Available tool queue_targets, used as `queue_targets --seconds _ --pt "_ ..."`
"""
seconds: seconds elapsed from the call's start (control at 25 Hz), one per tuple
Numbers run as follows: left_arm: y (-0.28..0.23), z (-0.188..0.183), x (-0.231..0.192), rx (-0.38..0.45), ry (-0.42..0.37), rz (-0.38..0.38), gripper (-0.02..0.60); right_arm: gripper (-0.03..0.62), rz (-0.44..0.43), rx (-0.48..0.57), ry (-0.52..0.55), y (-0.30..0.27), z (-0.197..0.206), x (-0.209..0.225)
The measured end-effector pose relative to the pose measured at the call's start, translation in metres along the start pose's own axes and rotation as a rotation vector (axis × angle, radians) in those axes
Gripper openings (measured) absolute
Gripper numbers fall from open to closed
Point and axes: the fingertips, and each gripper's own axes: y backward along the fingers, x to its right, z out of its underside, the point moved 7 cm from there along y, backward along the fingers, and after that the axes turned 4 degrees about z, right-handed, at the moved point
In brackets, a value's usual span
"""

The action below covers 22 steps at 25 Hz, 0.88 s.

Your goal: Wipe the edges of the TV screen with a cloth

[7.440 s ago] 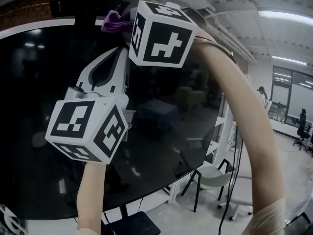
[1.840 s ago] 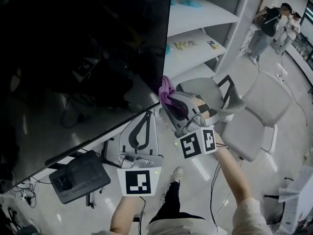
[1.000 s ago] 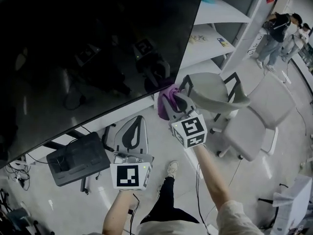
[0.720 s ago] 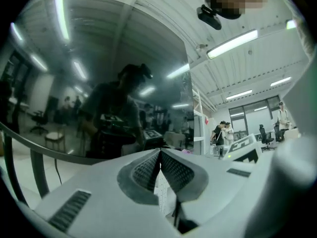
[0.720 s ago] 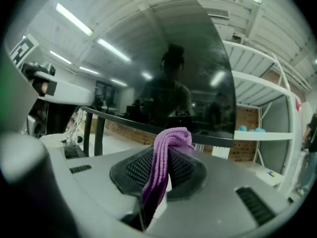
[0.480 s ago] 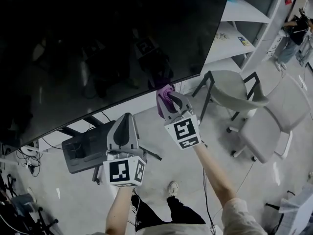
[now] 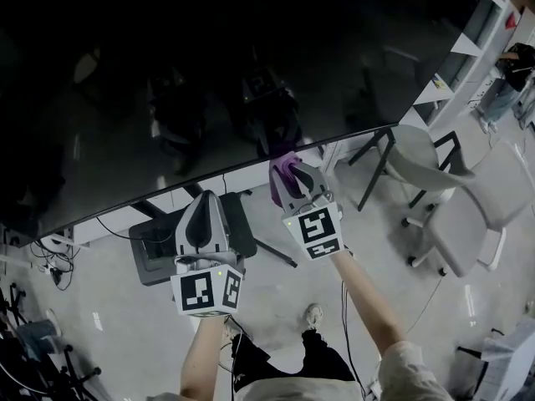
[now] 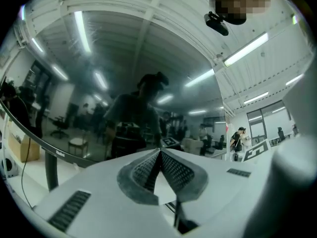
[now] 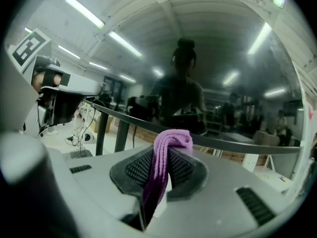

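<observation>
While the left gripper (image 7: 203,199) hangs below the TV (image 7: 209,73) with its jaws pressed together on nothing, the right gripper (image 7: 294,170) clamps a purple cloth (image 7: 278,182) whose top sits at the TV's bottom edge, a grey chair (image 7: 418,153) farther right.

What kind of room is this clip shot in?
Probably an office or lab workspace: a large TV screen, grey chairs and white shelving.
</observation>
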Motion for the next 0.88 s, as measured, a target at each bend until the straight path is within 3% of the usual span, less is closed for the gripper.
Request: queue_targets --seconds 0.32,0.56,0.64,0.76,0.88 --pt "0.039 -0.007 -0.098 0.003 -0.001 0.017 0.015 0.061 0.005 -0.018 0.014 -0.031 -0.021 -0.100" --pt "0.090 -0.040 -0.202 0.010 -0.010 -0.002 0.015 0.061 -0.033 -0.032 0.036 -0.071 -0.057 -0.218" --pt "0.093 -0.044 -0.207 0.006 -0.030 -0.008 0.015 0.063 -0.014 -0.041 0.012 -0.077 -0.052 -0.223" --pt "0.105 -0.045 -0.226 0.006 -0.047 -0.025 0.015 0.063 0.082 -0.048 -0.040 -0.076 -0.043 -0.219" --pt "0.115 -0.052 -0.251 0.007 -0.056 -0.043 0.015 0.063 0.139 -0.047 -0.031 -0.075 -0.045 -0.218"
